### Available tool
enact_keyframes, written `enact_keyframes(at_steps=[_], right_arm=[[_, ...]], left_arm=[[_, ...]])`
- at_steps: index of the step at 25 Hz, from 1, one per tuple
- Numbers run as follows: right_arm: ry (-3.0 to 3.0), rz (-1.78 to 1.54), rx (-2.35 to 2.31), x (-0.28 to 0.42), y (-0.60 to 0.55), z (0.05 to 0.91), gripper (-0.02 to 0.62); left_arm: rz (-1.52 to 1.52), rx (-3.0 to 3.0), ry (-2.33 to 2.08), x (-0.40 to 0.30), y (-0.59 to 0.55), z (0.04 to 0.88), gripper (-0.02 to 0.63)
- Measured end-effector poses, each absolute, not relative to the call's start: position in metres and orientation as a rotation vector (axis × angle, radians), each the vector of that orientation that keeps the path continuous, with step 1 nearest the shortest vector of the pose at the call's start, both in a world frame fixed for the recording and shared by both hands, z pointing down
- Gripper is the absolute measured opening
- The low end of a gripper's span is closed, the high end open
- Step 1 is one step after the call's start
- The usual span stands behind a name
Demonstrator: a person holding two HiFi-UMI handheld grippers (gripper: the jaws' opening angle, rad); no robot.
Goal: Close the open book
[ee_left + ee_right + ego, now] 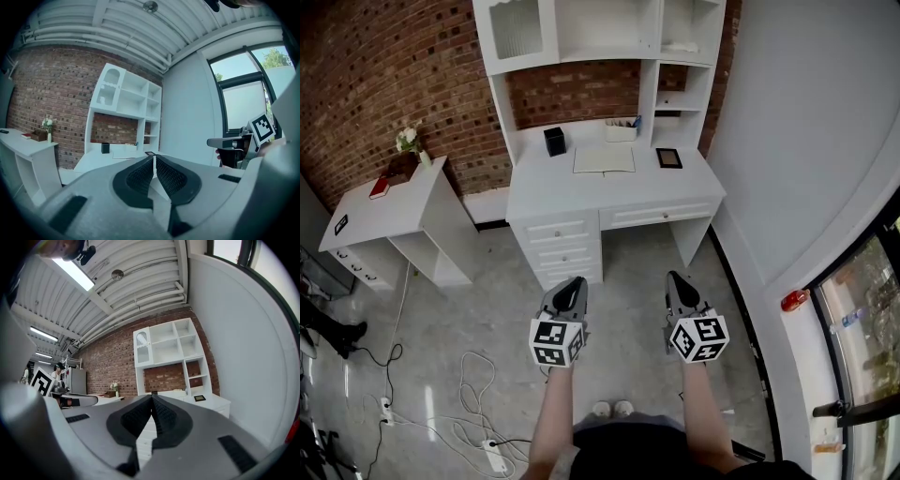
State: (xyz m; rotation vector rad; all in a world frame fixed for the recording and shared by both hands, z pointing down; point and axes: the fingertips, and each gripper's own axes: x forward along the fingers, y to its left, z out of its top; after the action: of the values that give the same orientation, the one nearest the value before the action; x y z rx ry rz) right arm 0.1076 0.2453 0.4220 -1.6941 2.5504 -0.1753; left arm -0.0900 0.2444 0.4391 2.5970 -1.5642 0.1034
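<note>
An open book [604, 158] with pale pages lies flat on the white desk [544, 192] against the brick wall. I stand well back from the desk on the grey floor. My left gripper [575, 282] is held out in front of me, shut with nothing between its jaws, tips pointing toward the desk. Beside it my right gripper [675, 278] is shut and empty too. In the left gripper view the closed pads [140, 177] meet at a thin line, and the book [123, 151] shows as a pale strip on the desk far ahead.
On the desk stand a black box [554, 141], a small framed picture [668, 157] and a white holder [621, 129]. A hutch of shelves [602, 33] rises above. A low white side table [389, 211] with flowers and a red book stands left. Cables [473, 375] trail on the floor.
</note>
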Motion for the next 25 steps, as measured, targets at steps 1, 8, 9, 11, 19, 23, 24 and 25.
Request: enact_keyframes(at_steps=[1, 8, 9, 11, 19, 23, 24, 25], right_arm=[[2.554, -0.177, -1.693, 0.109, 0.246, 0.424, -0.002], [2.549, -0.193, -1.688, 0.117, 0.251, 0.428, -0.002], [2.547, -0.194, -1.686, 0.118, 0.252, 0.428, -0.002], [2.546, -0.198, -1.682, 0.121, 0.252, 0.428, -0.002], [2.565, -0.165, -1.672, 0.136, 0.248, 0.425, -0.002], [2.55, -0.139, -1.665, 0.149, 0.245, 0.414, -0.002], [2.538, -0.137, -1.663, 0.152, 0.244, 0.411, -0.002], [2.527, -0.141, -1.658, 0.154, 0.242, 0.408, -0.002]], left_arm=[[0.101, 2.6, -1.561, -0.088, 0.246, 0.439, 0.011], [0.062, 2.615, -1.527, -0.079, 0.258, 0.441, 0.111], [0.058, 2.615, -1.53, -0.079, 0.259, 0.442, 0.132], [0.047, 2.617, -1.541, -0.078, 0.261, 0.442, 0.168], [-0.015, 2.613, -1.632, -0.078, 0.267, 0.433, 0.223], [-0.042, 2.612, -1.67, -0.076, 0.267, 0.425, 0.225], [-0.045, 2.614, -1.672, -0.075, 0.266, 0.423, 0.225], [-0.05, 2.616, -1.674, -0.075, 0.265, 0.421, 0.225]])
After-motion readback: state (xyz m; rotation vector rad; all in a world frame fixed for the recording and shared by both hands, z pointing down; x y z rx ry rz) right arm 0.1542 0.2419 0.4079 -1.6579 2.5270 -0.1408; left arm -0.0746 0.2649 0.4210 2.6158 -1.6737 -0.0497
